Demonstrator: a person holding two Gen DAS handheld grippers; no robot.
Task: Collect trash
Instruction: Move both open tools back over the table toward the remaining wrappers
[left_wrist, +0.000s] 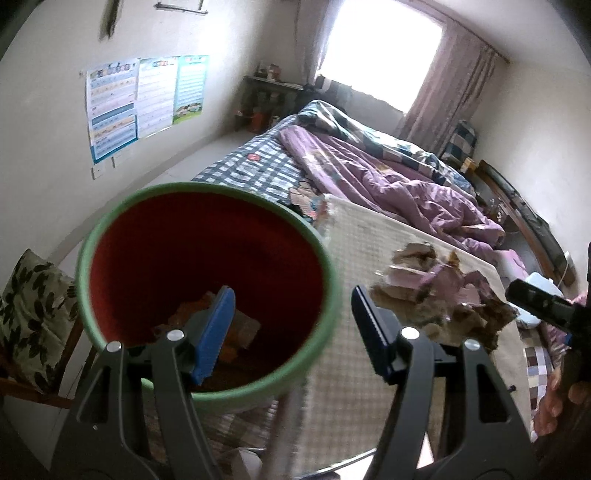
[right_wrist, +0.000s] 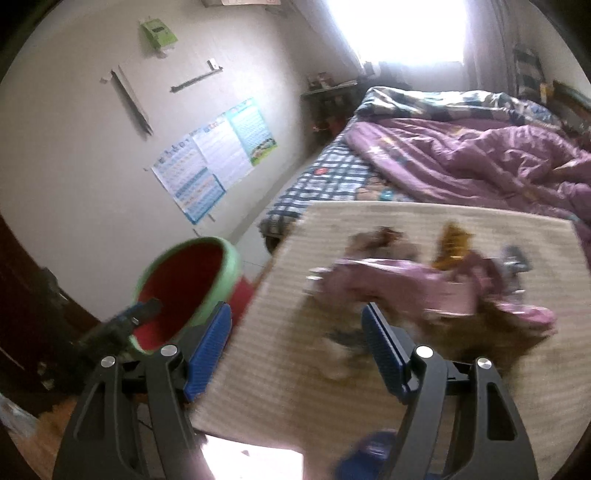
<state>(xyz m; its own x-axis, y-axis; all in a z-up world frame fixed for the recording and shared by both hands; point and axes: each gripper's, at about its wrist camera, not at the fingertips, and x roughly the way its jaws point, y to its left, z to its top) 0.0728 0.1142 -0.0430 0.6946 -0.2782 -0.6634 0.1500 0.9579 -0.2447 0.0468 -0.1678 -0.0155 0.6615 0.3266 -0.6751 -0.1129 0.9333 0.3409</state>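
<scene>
A green bin with a red inside (left_wrist: 207, 288) is close below my left gripper (left_wrist: 291, 325), which is open; its left finger is over the bin's mouth. Some brown and orange scraps (left_wrist: 236, 325) lie at the bin's bottom. A heap of pink and brown paper trash (left_wrist: 443, 295) lies on the beige mat-covered table (left_wrist: 362, 258), right of that gripper. In the right wrist view my right gripper (right_wrist: 295, 343) is open and empty above the table's near edge; the blurred trash heap (right_wrist: 424, 288) is ahead to its right, the bin (right_wrist: 184, 291) to its left.
A bed with a purple quilt (left_wrist: 388, 173) and checked sheet stands behind the table. A chair with a leaf-print cushion (left_wrist: 33, 314) is at the left. Posters (left_wrist: 144, 99) hang on the wall. The other gripper shows at the right edge (left_wrist: 539, 302).
</scene>
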